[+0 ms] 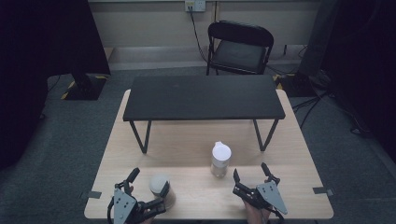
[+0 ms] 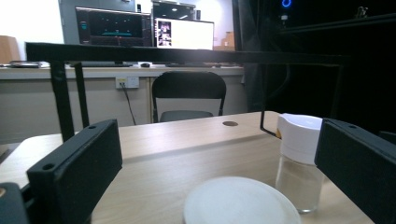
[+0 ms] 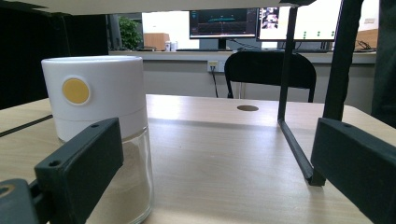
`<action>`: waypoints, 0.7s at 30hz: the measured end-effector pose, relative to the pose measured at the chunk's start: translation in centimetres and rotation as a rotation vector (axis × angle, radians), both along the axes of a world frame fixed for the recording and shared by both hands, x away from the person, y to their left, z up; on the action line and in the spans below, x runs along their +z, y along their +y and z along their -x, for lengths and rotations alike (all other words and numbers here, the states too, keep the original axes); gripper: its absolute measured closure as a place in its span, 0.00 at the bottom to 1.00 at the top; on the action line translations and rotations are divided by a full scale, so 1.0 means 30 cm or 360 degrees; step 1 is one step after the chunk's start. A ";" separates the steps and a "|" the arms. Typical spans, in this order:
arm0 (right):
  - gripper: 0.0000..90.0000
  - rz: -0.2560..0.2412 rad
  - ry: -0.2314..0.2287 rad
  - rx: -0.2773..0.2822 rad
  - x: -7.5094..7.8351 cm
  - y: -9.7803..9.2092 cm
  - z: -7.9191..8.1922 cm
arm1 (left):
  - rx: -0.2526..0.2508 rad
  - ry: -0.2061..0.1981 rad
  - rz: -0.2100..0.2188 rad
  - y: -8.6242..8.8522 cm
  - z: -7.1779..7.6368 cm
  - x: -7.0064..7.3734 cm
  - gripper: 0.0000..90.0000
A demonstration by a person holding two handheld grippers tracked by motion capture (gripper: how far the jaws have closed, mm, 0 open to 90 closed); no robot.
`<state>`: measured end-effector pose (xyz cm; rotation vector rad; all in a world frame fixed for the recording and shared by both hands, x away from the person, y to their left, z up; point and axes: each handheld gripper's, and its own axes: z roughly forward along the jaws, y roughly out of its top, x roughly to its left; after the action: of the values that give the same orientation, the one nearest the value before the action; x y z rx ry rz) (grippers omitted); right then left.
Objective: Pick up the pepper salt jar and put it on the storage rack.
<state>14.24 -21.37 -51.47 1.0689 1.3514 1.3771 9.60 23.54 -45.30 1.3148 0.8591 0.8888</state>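
Early stage: left gripper spread wide around near-left jar, ungripped; right gripper equally wide, empty, near shaker jar; both jars on table, nothing lifted.

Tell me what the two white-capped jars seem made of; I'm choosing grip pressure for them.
The jar with the yellow dot looks like clear glass or hard plastic, as powder shows through its glossy wall; its cap looks like matte white plastic. The jar between the left claw's jaws has a similar matte white lid, probably plastic.
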 end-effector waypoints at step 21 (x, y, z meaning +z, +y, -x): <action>0.01 0.0000 -0.0001 -0.0002 0.000 0.001 0.000 | -0.0026 0.0162 -0.0029 -0.023 -0.004 -0.078 0.23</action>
<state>14.23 -21.35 -51.48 1.0693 1.3502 1.3760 9.72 22.84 -47.63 1.3906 0.9200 0.8242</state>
